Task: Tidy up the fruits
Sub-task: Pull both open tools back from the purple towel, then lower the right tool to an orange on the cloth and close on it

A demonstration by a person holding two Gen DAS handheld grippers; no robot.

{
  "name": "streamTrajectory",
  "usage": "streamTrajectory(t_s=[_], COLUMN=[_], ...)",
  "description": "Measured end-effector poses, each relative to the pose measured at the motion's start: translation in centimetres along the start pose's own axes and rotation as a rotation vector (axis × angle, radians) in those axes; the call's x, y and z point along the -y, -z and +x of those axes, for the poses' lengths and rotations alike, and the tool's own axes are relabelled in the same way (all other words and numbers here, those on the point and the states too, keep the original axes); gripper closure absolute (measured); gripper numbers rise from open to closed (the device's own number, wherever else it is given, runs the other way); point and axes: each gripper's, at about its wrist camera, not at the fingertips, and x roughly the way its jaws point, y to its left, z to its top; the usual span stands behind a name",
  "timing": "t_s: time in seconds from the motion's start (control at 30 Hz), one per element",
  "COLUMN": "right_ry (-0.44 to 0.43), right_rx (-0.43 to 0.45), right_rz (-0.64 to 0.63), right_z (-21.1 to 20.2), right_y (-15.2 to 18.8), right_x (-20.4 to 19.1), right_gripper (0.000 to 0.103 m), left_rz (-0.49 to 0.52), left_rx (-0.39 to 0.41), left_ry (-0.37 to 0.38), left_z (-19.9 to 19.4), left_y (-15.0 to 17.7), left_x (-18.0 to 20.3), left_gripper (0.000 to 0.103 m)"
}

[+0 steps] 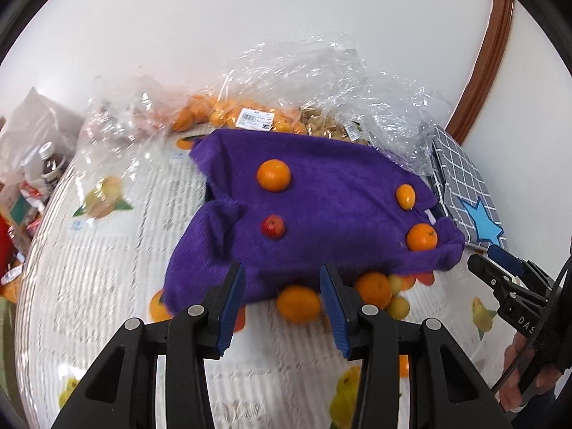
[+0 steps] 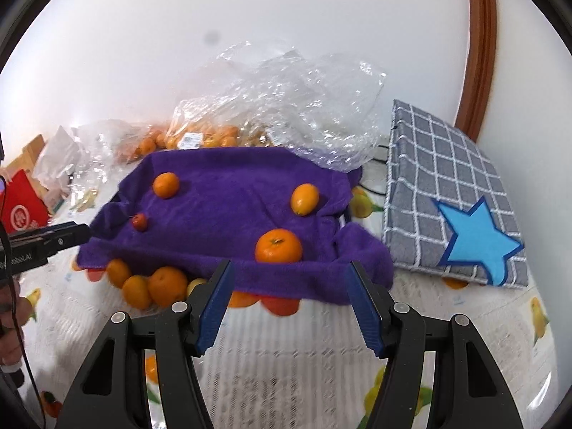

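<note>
The purple towel (image 1: 321, 193) lies ahead of both tongs on the bench (image 2: 293, 368), draped over something raised, its long axis running across the view. On it sit four fruits, well apart: a round orange (image 1: 274, 175) far left of the left tongs (image 1: 282, 307), a small red fruit (image 1: 272, 227) nearer, an oval kumquat (image 1: 405, 196) with its long axis pointing roughly away from the tongs, and a mandarin (image 2: 278, 246) just beyond the right tongs (image 2: 287, 307), its green stem end facing up.

More loose oranges (image 2: 150, 286) crowd under the towel's near edge, just ahead of the left tongs.

Both tongs stand spread and hold nothing.

Behind the towel, a clear plastic bag (image 2: 286, 96) holds oranges and carries a white barcode label (image 1: 256, 119), too small to read. Right of the right tongs lies a grey checked folded box (image 2: 439, 182) with a blue star. A red package (image 2: 21, 203) at far left bears a white round emblem. The other tongs' body shows the letters "DAS" in the left wrist view.
</note>
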Motion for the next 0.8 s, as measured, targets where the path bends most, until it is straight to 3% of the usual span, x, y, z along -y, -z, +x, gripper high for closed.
streamTrajectory(t_s=[0.17,0.4,0.8], right_ry=[-0.055,-0.102,-0.283], right_rx=[-0.017,-0.045,-0.103], right_rz=[-0.001,-0.052,-0.065], right_z=[-0.4,-0.6,-0.5], right_y=[1.1,3.2,6.1], right_x=[-0.9,-2.8,-5.9], right_gripper=[0.041,0.052,0.053], left_rz=[-0.016,-0.057,-0.109], left_rx=[-0.021,-0.042,-0.058], left_ry=[-0.009,-0.020,-0.022], left_z=[-1.1,-1.6,-1.3], left_y=[1.5,3.5,5.6], left_x=[-1.3,-3.1,-4.8], left_gripper=[0.062,0.062,0.062])
